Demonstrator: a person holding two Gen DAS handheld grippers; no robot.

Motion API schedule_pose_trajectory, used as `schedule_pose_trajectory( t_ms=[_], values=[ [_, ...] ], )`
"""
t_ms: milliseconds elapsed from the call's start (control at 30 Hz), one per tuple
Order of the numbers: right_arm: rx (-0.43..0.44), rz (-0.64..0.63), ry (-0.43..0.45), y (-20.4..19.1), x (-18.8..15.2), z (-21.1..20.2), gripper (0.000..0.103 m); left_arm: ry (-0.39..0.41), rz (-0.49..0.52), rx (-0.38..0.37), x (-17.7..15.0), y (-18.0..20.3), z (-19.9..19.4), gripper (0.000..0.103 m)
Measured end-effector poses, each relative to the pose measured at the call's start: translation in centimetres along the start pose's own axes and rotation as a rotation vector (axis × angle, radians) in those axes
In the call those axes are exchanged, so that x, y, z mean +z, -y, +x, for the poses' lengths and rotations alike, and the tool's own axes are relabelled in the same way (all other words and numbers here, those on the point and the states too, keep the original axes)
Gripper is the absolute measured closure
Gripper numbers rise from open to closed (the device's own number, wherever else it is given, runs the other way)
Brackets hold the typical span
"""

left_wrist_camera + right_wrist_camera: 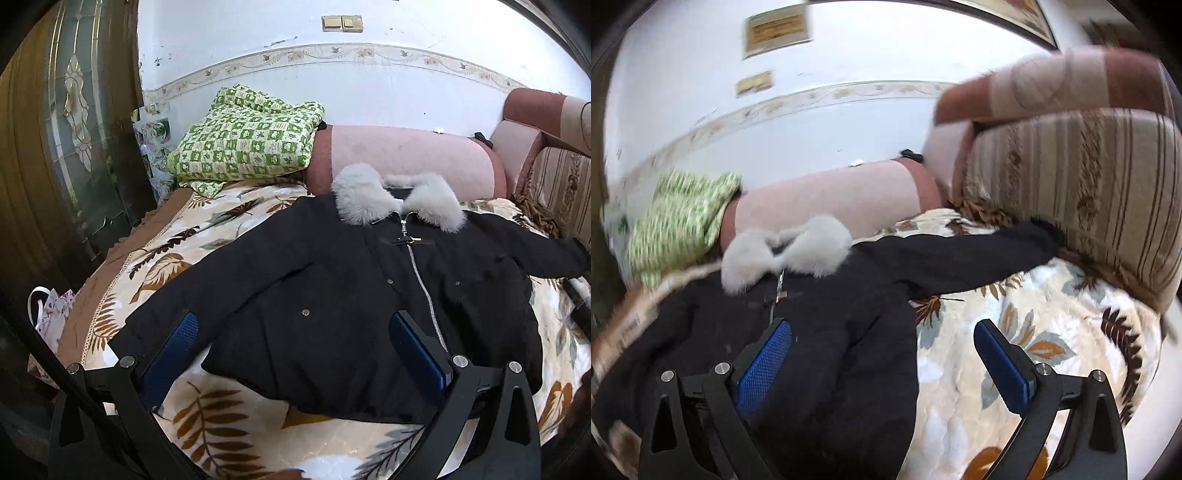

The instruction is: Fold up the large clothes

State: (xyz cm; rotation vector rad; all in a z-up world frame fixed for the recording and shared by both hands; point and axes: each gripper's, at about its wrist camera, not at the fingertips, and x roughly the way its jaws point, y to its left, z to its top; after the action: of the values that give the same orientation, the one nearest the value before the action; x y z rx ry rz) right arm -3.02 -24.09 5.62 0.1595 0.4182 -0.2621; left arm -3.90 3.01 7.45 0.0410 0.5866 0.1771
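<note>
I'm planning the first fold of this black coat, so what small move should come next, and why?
Probably bring the right gripper to the outstretched sleeve and close on it. The black coat lies flat and zipped on the blanket, both grippers open and empty, left gripper above the hem. That sleeve reaches the striped cushion, so folding it in seems first.

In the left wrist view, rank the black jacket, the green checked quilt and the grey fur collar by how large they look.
1. black jacket, clearly largest, though nearest the camera.
2. green checked quilt, farther back, so its real size is unsure.
3. grey fur collar, smallest.
</note>
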Motion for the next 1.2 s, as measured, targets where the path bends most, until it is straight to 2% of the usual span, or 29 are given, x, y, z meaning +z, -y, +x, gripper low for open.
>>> schedule_pose_trajectory(
  t_ms=[67,167,300,567,1067,1200],
  values=[
    [0.003,-0.056,-0.024,-1.3,-0.9,0.7,0.002,0.000,-0.016,-0.006,-0.1,-0.2,-0.1,0.000],
    [0.011,-0.068,-0.048,-1.8,-1.9,1.3,0.002,-0.012,-0.024,-0.025,0.0,-0.4,0.2,0.000],
    [-0.003,-0.088,-0.031,-1.5,-2.1,1.4,0.002,-0.014,0.000,-0.019,-0.3,0.0,0.7,0.000],
    [-0.002,-0.083,-0.039,-1.8,-2.1,1.9,0.002,-0.041,0.035,-0.028,-1.0,0.6,1.9,0.000],
    [0.002,-0.124,-0.064,-3.1,-2.7,3.0,0.002,-0.111,0.028,-0.045,-1.9,0.3,4.7,0.000],
    [0.003,-0.125,-0.072,-3.3,-2.8,3.2,0.002,-0.126,0.037,-0.046,-2.2,0.4,5.1,0.004]
  ],
)
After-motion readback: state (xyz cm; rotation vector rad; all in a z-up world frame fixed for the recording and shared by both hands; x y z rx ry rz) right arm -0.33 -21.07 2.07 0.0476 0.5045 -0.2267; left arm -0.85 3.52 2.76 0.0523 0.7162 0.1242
